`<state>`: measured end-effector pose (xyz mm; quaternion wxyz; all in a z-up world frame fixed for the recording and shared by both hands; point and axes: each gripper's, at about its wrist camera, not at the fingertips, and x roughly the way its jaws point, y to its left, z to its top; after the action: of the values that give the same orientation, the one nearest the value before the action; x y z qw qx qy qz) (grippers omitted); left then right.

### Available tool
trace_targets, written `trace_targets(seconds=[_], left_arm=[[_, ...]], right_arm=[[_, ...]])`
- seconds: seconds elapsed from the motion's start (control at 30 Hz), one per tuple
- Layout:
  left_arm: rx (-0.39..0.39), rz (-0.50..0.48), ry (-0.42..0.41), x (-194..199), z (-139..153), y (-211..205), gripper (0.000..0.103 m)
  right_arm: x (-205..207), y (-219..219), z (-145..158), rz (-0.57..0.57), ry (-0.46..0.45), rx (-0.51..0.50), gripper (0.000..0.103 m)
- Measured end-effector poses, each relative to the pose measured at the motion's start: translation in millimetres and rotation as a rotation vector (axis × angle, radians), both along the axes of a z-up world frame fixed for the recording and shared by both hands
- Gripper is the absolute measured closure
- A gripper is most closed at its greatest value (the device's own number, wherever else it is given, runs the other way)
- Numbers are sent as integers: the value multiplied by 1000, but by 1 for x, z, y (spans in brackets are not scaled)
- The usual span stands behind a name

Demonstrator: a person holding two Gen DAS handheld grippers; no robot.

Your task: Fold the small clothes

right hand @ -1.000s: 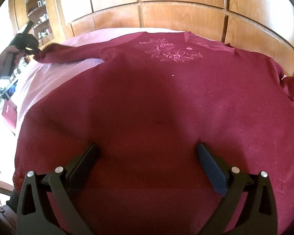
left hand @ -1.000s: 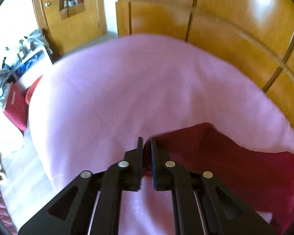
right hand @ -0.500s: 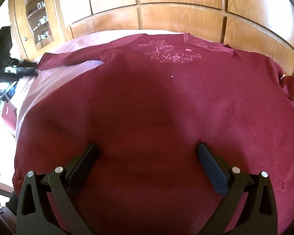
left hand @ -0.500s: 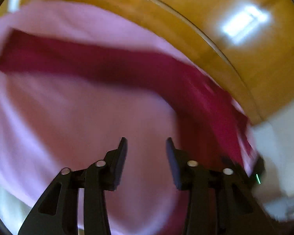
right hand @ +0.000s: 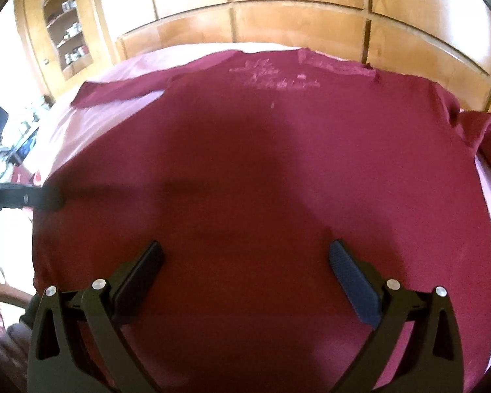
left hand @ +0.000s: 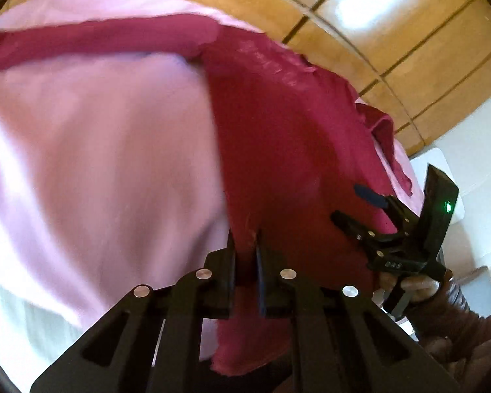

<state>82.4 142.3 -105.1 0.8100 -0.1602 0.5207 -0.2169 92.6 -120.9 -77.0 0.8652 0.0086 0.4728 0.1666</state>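
Note:
A dark red long-sleeved shirt (right hand: 262, 163) with pale embroidery near the collar lies flat on a pink bed sheet (left hand: 98, 147). Its left sleeve (right hand: 114, 93) is stretched out sideways and its right sleeve (right hand: 484, 134) is bunched at the bed's edge. My left gripper (left hand: 244, 239) is at the shirt's left side edge near the hem, its jaws closing to a narrow gap with the red fabric (left hand: 294, 147) pinched between them. In the right wrist view the left gripper (right hand: 32, 196) shows as a dark bar. My right gripper (right hand: 245, 255) hangs wide open over the shirt's lower part, holding nothing.
Wooden panelling (right hand: 311, 16) runs behind the bed, with a shelved cabinet (right hand: 65, 32) at the far left. Clutter (right hand: 19, 140) lies on the floor left of the bed. A person's hand (left hand: 415, 285) holds the right gripper (left hand: 348, 203) beside a white wall.
The left gripper let go of the left sleeve's cuff, swung across to the shirt's side edge and closed on it. The sleeve now lies stretched out. The right gripper stays open.

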Motion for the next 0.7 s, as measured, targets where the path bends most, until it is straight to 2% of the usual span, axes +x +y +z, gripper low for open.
trace_targets(seconds=[0.07,0.13,0.23,0.33,0.37,0.43,0.47,0.6,0.7], left_arm=[[57,30,41,1,-8,-2,93],[70,62,50,3,-6,4,91],[141,113,-59,7,19,0,91],[160,140,-145,15,38,-3,91],[169,140,-169,18,43,-8,90],[183,126,-190,23,46,-19,74],[190,118,-201,26,46,-28,64],[212,57,-211,34,38,-62,63],[220,19,-232,40,36,-82,63]], right_arm=[[-8,3,-3,-8,-36,-16,2],[-8,4,-3,-15,-39,-19,2],[-4,-1,2,10,-9,2,2],[-1,-22,11,6,23,65,3],[1,-39,17,-37,26,90,3],[3,-68,25,-121,28,135,5],[3,-95,29,-205,33,184,8],[-4,-199,36,-510,47,330,23],[-20,-274,37,-743,41,382,25]])
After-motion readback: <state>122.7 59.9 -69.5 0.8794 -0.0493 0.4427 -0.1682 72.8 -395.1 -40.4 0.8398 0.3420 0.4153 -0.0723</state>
